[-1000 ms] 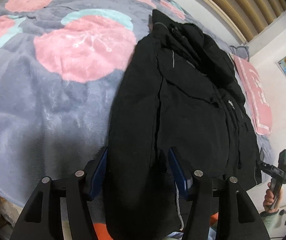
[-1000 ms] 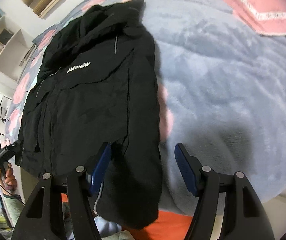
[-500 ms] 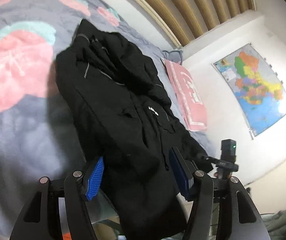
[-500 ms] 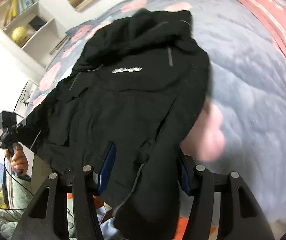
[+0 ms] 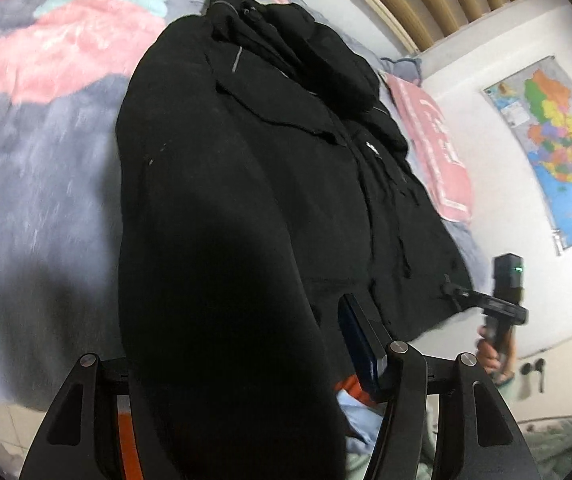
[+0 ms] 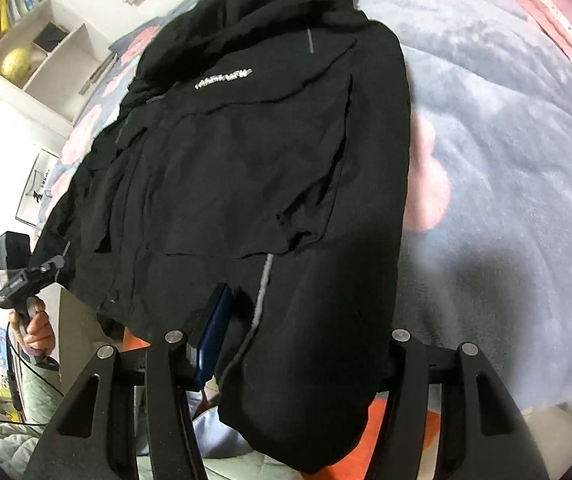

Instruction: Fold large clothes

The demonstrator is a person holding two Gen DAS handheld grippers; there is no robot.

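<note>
Left wrist view: the left tongs [image 5: 242, 344] angle down over the bed [image 5: 46, 184], jaws just closing around the hem of the black jacket [image 5: 246, 184] — whether the pads press it, I cannot tell.

Right wrist view: the right tongs [image 6: 306, 332] tilt steeply down, closing likewise around the jacket's other hem corner — grip unclear.

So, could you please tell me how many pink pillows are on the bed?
1. The pink pillow lies on the blanket beside the black jacket, toward the wall with the map. The jacket could be hiding others.
</note>
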